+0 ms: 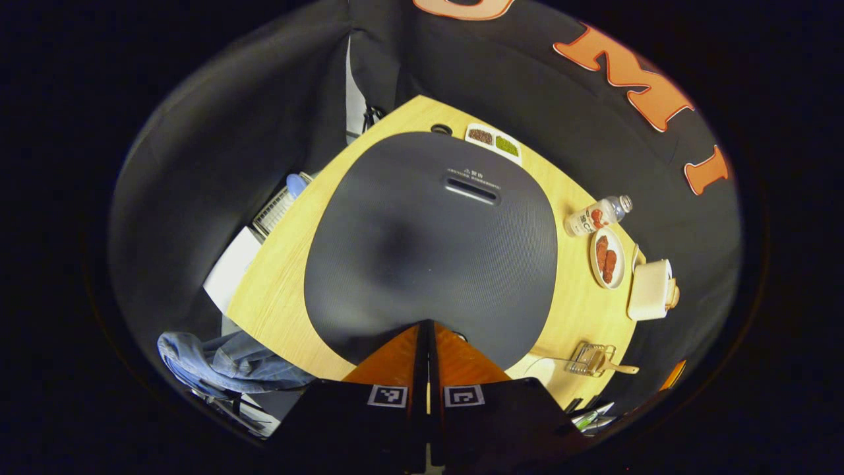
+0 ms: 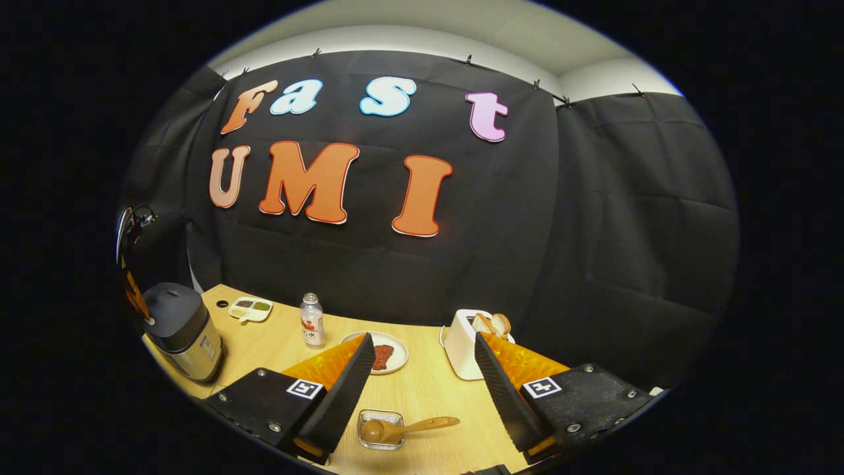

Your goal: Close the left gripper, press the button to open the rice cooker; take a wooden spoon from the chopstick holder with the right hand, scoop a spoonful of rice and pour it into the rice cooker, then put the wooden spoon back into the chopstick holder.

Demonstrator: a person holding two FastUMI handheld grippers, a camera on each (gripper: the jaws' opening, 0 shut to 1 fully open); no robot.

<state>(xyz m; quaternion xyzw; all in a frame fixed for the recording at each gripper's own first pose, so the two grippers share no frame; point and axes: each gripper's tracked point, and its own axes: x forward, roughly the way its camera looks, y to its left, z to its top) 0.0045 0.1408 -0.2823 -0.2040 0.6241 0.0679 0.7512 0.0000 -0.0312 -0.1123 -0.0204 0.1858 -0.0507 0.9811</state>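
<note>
1. Rice cooker (image 1: 428, 251): stands on the tabletop (image 1: 283, 277) near its left edge, lid down; a slot-shaped vent sits toward the lid's far side.
2. Left tool (image 1: 426, 330): fingers pressed together, no gap between them, tips over the near rim of the cooker lid. Contact with the lid cannot be confirmed.
3. Right tool (image 2: 425, 369): fingers spread wide apart, nothing between them, held above the near edge of the tabletop.
4. Wooden spoon (image 2: 405, 427): lies tilted in a small clear holder (image 2: 380, 430) at the near edge, bowl inside the holder, handle pointing out over its rim to the right. It sits below the gap of the right tool, apart from both fingers.
5. Plate (image 2: 395, 359) with red food: mid-tabletop, beyond the holder.
6. Bottle (image 2: 312, 321): upright, just left of the plate.
7. Toaster (image 2: 461, 349): toward the right edge, bread slices in its slots.
8. Divided dish (image 2: 250, 307): far left corner, behind the cooker.
</note>
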